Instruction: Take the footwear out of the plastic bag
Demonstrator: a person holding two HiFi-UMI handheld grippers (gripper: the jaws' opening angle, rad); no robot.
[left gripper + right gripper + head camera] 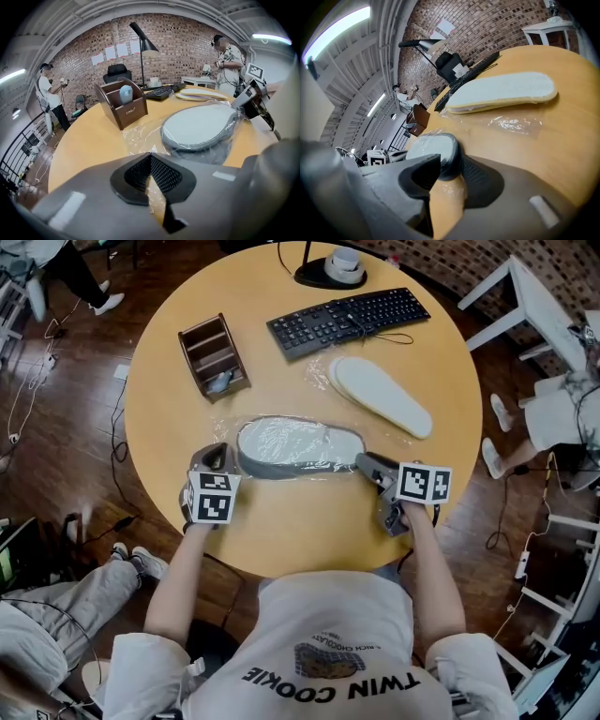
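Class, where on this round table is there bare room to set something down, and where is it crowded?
Bare: the table's left edge beside the organizer; the near edge, between the left gripper and right gripper, below the bag; the right edge past the loose slipper. Crowded: the far side (keyboard, lamp base) and the middle round the bag.

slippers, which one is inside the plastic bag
The grey-rimmed slipper, wrapped in the plastic bag; the white slipper by the keyboard is uncovered.
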